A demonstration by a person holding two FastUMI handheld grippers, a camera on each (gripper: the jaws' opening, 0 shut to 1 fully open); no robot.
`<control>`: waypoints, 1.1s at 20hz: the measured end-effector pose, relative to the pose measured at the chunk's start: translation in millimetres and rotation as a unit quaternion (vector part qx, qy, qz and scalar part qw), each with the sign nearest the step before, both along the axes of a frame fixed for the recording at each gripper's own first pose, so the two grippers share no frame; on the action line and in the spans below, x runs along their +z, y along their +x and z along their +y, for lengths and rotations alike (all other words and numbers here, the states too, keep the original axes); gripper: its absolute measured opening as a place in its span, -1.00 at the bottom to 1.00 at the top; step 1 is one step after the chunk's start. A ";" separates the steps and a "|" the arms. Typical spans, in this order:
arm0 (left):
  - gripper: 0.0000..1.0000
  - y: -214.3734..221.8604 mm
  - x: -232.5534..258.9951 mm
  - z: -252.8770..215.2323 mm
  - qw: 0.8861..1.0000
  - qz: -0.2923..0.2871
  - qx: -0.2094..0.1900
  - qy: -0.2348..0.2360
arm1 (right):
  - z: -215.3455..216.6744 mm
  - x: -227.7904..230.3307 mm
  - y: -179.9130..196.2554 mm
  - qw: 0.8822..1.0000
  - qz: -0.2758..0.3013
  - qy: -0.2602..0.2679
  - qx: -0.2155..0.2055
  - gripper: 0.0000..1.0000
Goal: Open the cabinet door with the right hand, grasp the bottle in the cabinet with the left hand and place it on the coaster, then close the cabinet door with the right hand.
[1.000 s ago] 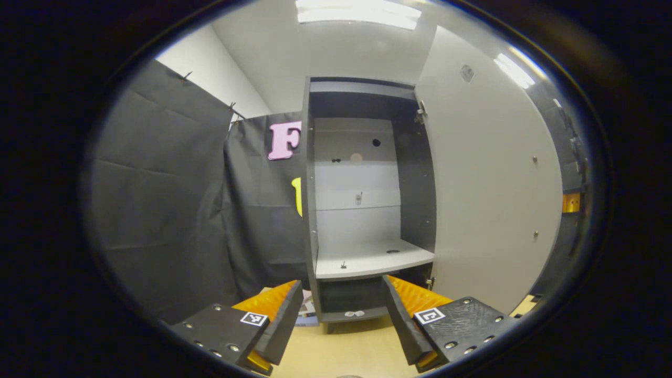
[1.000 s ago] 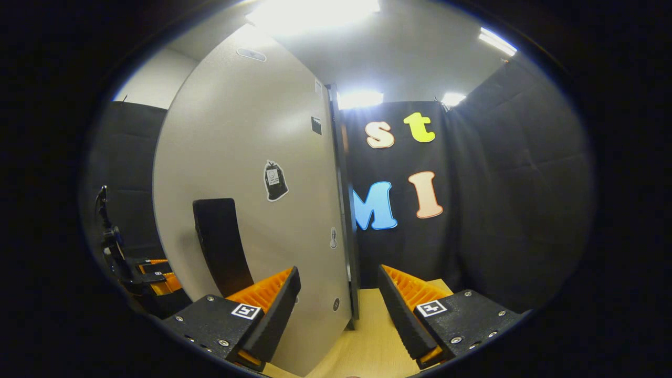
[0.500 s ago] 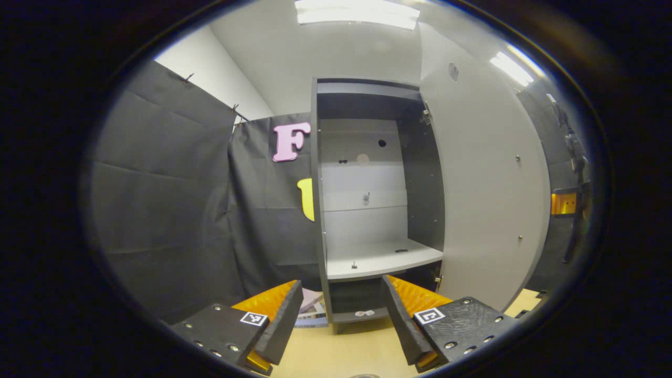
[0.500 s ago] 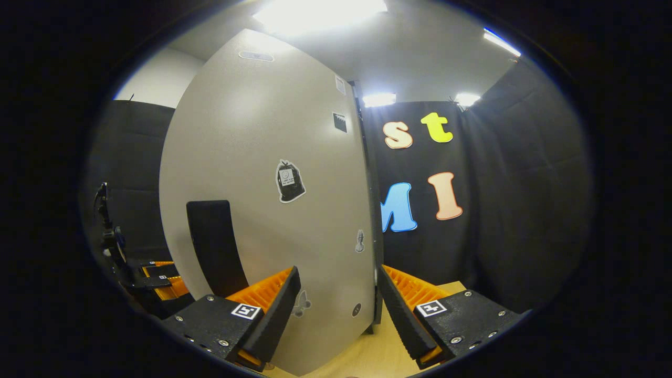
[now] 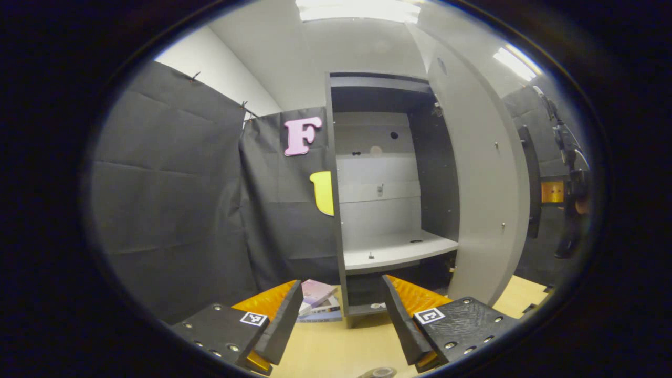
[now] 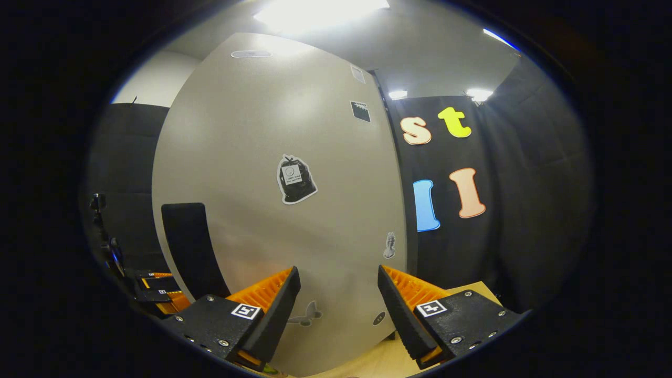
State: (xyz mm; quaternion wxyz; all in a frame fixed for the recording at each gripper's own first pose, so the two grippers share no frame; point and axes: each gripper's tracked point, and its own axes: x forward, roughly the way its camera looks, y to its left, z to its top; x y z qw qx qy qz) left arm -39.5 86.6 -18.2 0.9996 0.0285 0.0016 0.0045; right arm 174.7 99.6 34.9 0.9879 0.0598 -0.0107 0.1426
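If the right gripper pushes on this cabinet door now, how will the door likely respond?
The cabinet door looks like a flat rigid panel, so it should swing rather than flex. Hinges at the cabinet edge suggest it pivots shut easily. Its face looks smooth, so the open right gripper may slide across it.

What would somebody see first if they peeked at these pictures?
First, the tall dark cabinet standing open in the middle of the left gripper view, with a bare pale shelf inside. In the right gripper view, its big pale cabinet door stands close in front, dotted with stickers and a dark handle low on its left. The left hand-held gripper and right hand-held gripper are both open, holding nothing.
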 end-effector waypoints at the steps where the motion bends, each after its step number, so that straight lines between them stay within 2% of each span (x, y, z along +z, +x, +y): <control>1: 0.70 -1.2 -1.7 6.8 1.000 0.002 0.005 0.002 | 6.2 -2.5 5.7 1.000 0.001 0.001 0.003 0.84; 7: 0.71 -3.2 -5.3 28.2 1.000 0.006 0.026 -0.004 | 27.3 -3.2 18.5 1.000 0.002 -0.002 0.014 0.84; 10: 0.71 -7.6 -7.1 35.4 0.999 0.007 0.035 -0.007 | 41.4 -1.2 23.9 0.999 0.015 0.014 0.027 0.85; 15: 0.70 -3.1 -2.6 34.6 0.999 0.002 0.032 -0.022 | 31.6 -3.9 27.3 1.000 0.013 0.020 -0.021 0.87; 22: 0.70 23.0 22.5 -5.6 1.000 -0.015 0.009 -0.025 | 6.1 -14.5 9.9 0.995 0.016 0.014 -0.096 0.88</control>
